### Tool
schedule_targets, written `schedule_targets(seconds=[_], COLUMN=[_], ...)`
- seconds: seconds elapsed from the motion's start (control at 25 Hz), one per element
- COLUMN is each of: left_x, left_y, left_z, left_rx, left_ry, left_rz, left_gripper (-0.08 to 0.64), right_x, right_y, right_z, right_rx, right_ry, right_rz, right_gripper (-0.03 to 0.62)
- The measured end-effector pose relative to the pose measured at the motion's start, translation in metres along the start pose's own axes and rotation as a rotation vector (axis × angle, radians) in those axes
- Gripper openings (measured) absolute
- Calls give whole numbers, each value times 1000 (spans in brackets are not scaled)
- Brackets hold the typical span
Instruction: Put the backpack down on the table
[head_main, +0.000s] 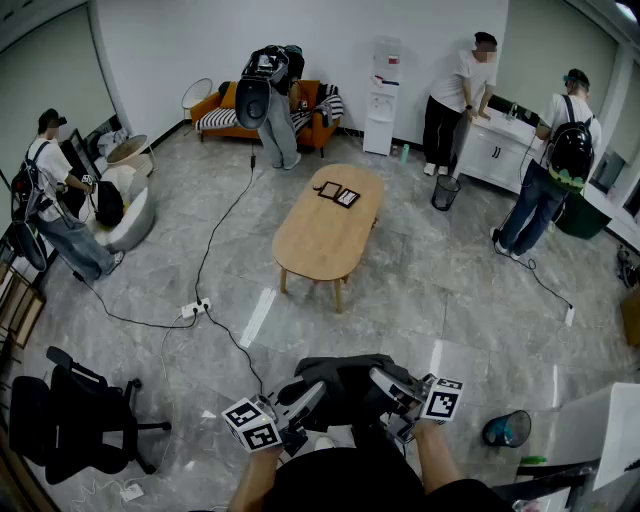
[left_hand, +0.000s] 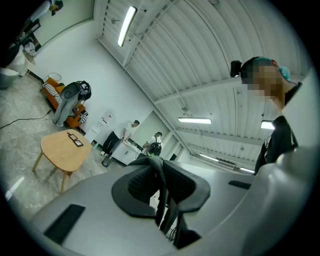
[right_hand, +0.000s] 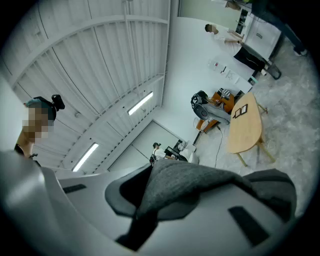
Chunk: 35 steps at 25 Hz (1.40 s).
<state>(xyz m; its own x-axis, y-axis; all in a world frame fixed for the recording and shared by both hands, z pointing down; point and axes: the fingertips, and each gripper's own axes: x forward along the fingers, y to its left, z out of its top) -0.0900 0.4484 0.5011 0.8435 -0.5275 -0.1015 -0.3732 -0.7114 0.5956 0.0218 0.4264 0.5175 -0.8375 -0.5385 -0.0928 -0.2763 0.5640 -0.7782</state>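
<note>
Backpack (head_main: 340, 372) hangs clenched in left tool (head_main: 303, 395) and right tool (head_main: 388, 386), with the wooden desk (head_main: 322, 235) well apart straight ahead.

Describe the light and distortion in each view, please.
Head view: even light, pale glare streaks on the grey marbled floor, curved white walls. Left gripper view: strong fisheye, bright long ceiling lamps. Right gripper view: same fisheye; the near dark grey fabric backpack looks soft.

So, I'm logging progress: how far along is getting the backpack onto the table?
Done: the backpack is picked up. In hand: the left gripper and the right gripper each clamp it. Left: the table stands well ahead with the backpack not on it, so carrying it over and setting it down remain.
</note>
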Motion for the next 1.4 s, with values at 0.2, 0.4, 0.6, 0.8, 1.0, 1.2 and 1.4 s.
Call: schedule_targets(seconds=[0.2,0.4,0.6,0.8,1.0,1.2,1.4], left_x=[2,6,2,-1,-2,-5,-7], left_y=[-3,-7,-5,-4,-7,-10,-15], left_z=[-1,-1,1,3,2,-1,-4], left_rx=[13,36,39,35,32,31,38], left_ry=[3,20,15,13,26,37,57], left_rz=[-13,-14,-8,-8,-22,-44,-61], left_gripper=[54,55,55,55,57,57,57], right_x=[-4,-9,-7,-5,-6,-7,-6], right_y=[-1,-2,2,5,7,9,16], right_z=[1,5,2,0,0,-2,-3], right_rx=[7,61,79,72,76,82,97], right_ry=[-5,-27,-14,9,8,4,1], right_rz=[6,26,44,47,35,24,38], right_gripper=[38,46,48,48,48,48,48])
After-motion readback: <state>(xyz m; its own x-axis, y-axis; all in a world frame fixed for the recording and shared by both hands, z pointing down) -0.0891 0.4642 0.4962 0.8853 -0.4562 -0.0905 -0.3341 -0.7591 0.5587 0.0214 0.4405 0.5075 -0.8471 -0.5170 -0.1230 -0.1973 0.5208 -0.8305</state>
